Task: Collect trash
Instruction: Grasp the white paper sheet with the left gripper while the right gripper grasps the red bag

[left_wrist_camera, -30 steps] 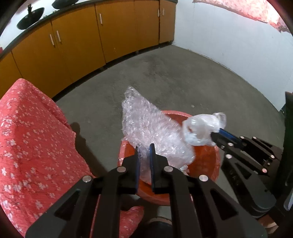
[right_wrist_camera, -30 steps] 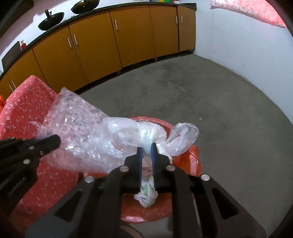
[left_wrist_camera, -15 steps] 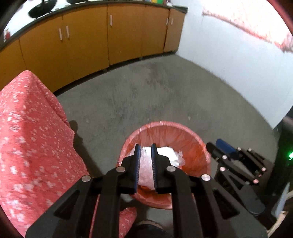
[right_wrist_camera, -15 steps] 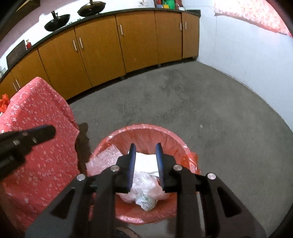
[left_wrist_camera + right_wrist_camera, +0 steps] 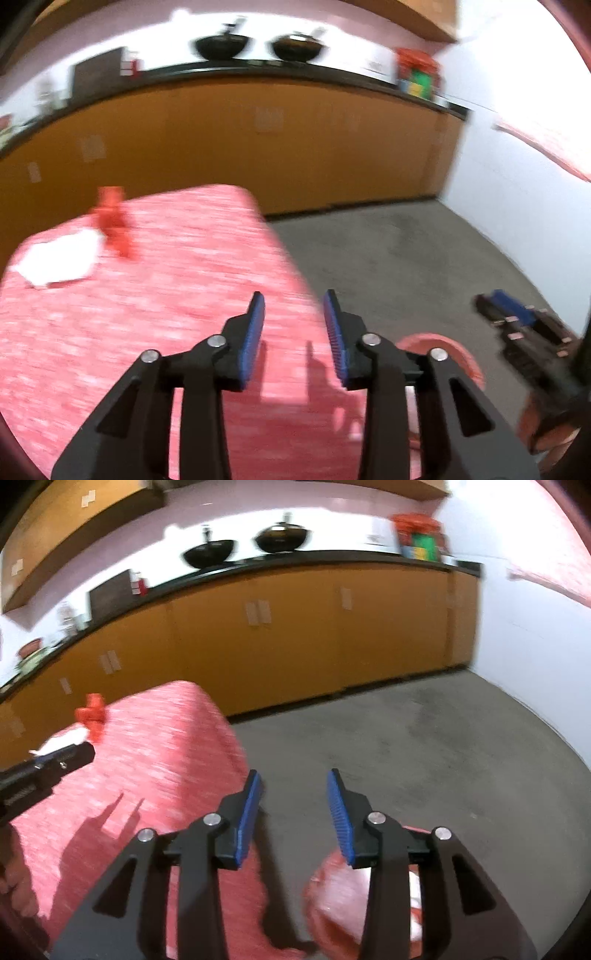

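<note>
My left gripper (image 5: 293,297) hovers over the near right part of the red-clothed table (image 5: 147,332); its jaws are opening with nothing between them. At the table's far left lie a white crumpled piece (image 5: 59,258) and a red scrap (image 5: 112,225), both blurred. The red bin (image 5: 443,341) peeks out low on the right, behind my finger. My right gripper (image 5: 293,775) hangs above the floor beside the table, jaws opening and empty, with the bin (image 5: 332,886) below it. Its view also shows the left gripper (image 5: 62,758) near the red scrap (image 5: 92,716).
Orange cabinets (image 5: 295,635) under a black counter with two dark woks (image 5: 208,554) line the far side. A white wall (image 5: 535,646) closes the right. Grey floor (image 5: 424,757) lies between the table, the cabinets and the wall.
The bubble wrap and the plastic bag were let go into the red bin. Both grippers then rose and swung away from the bin toward the table, their jaws spreading wider.
</note>
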{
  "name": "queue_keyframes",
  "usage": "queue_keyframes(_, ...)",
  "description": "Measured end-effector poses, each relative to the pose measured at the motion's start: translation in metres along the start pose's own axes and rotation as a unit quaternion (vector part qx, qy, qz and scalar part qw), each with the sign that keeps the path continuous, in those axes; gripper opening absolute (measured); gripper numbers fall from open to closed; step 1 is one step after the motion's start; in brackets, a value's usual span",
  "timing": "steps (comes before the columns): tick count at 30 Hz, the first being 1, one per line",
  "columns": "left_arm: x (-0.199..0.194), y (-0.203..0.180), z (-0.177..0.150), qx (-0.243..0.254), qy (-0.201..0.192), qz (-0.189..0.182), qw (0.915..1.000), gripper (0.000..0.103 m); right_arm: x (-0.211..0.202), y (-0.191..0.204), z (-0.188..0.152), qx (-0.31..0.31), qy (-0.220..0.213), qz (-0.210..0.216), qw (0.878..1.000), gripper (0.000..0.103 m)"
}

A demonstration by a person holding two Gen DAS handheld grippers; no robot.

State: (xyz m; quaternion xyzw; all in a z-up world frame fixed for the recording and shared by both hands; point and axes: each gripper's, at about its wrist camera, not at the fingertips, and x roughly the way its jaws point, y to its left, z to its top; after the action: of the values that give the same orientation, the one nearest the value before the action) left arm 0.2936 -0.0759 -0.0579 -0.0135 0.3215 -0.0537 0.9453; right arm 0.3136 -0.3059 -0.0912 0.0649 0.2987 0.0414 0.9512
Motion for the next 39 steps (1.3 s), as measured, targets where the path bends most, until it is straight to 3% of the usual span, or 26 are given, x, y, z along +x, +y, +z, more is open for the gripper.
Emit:
queue_keyframes(3,-0.006,0.069,0.001,-0.028,-0.005,0.067,0.9973,0.036,0.011,0.051,0.015,-0.023,0.0,0.036,0.999,0.04)
queue_keyframes(7,-0.011,0.158,-0.003,-0.07,-0.006,0.15,0.9861,0.042,0.03,0.122,0.031,-0.058,0.007,0.076,0.995,0.04)
queue_keyframes(12,-0.014,0.235,-0.009,-0.109,0.005,0.206,0.9725,0.046,0.06,0.206,0.043,-0.093,0.024,0.114,0.989,0.043)
queue_keyframes(20,-0.017,0.302,-0.018,-0.158,0.009,0.21,0.9648,0.056,0.13,0.294,0.049,-0.105,0.082,0.145,0.98,0.051)
queue_keyframes(25,-0.011,0.309,-0.016,-0.161,0.006,0.196,0.9672,0.063,0.166,0.323,0.046,-0.117,0.112,0.134,0.978,0.053)
queue_keyframes(32,0.005,0.316,-0.005,-0.168,0.01,0.188,0.9676,0.066,0.204,0.347,0.046,-0.14,0.141,0.112,0.974,0.055)
queue_keyframes(36,0.019,0.317,0.001,-0.167,0.024,0.194,0.9665,0.066,0.216,0.345,0.045,-0.126,0.164,0.12,0.971,0.017)
queue_keyframes(39,0.028,0.32,0.001,-0.172,0.035,0.2,0.964,0.066,0.212,0.335,0.045,-0.115,0.162,0.126,0.972,0.011)
